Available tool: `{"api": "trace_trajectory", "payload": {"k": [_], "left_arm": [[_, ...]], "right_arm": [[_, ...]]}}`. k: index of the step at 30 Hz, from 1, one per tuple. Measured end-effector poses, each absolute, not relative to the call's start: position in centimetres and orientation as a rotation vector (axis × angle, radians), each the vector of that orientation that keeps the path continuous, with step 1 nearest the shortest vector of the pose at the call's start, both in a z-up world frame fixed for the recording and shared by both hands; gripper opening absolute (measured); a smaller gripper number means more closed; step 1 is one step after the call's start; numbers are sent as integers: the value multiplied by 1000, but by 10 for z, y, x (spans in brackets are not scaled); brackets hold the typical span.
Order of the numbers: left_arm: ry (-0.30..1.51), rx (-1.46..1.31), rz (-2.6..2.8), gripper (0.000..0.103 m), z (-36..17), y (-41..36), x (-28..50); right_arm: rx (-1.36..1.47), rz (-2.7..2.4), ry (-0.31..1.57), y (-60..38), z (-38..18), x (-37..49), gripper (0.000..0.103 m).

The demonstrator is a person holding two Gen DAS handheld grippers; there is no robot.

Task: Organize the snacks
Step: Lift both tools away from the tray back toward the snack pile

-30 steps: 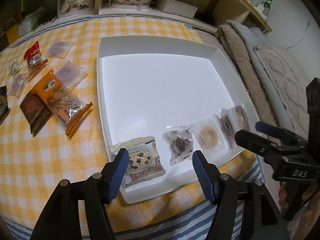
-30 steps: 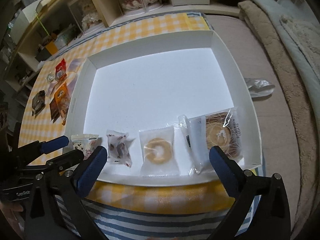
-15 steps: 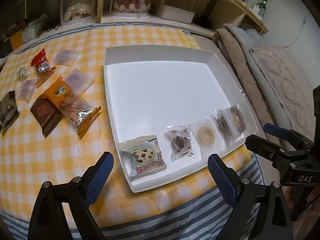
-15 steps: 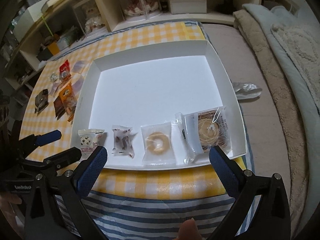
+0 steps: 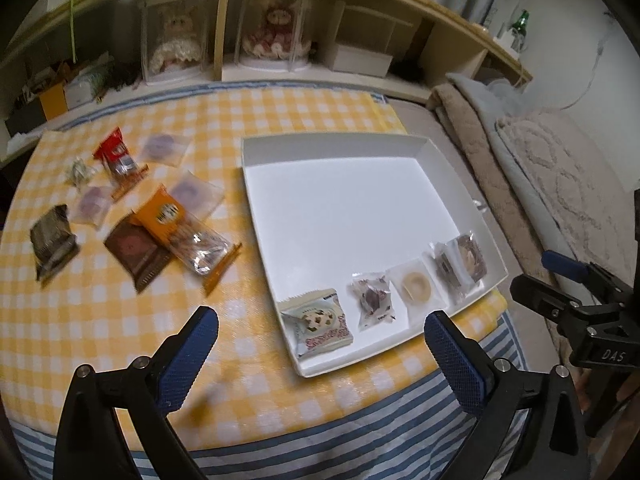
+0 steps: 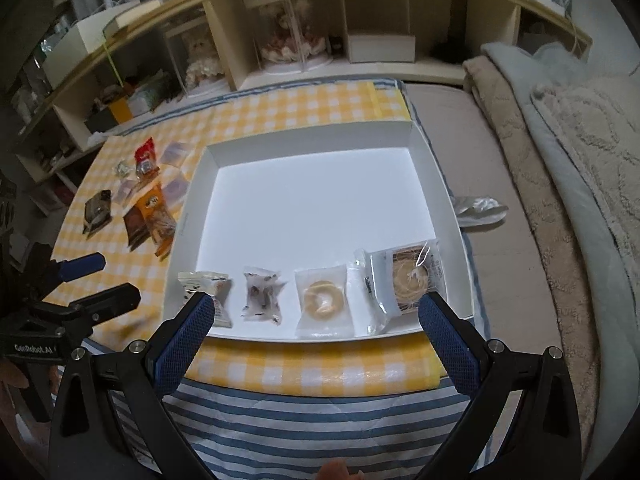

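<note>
— Both empty? Left gripper [image 5: 320, 344] and right gripper [image 6: 316, 320] spread wide, nothing held.

— Then next: orange packet [image 5: 176, 224] on the checked cloth [image 5: 120, 320], left of the white tray [image 5: 256, 208]. Grip mid-body, lift clear of the brown packet [image 5: 136, 252], set beside the cookie packet [image 5: 318, 324].
</note>
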State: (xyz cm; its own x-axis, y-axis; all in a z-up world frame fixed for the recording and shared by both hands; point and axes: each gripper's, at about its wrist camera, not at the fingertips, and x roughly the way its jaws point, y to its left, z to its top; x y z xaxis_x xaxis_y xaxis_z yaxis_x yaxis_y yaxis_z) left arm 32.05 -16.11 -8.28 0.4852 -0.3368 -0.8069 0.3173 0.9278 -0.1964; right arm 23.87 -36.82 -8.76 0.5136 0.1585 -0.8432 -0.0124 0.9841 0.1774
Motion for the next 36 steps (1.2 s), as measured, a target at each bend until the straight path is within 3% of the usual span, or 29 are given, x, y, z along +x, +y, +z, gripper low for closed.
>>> {"api": "trace_trajectory", "payload": {"k": [20, 36], "left_arm": [[841, -33, -365, 103, -6, -44, 295], [783, -104, -188, 103, -27, 59, 304]], "right_arm": [[147, 150, 913, -306, -31, 245, 103], [123, 212, 870, -215, -40, 285, 103]]}}
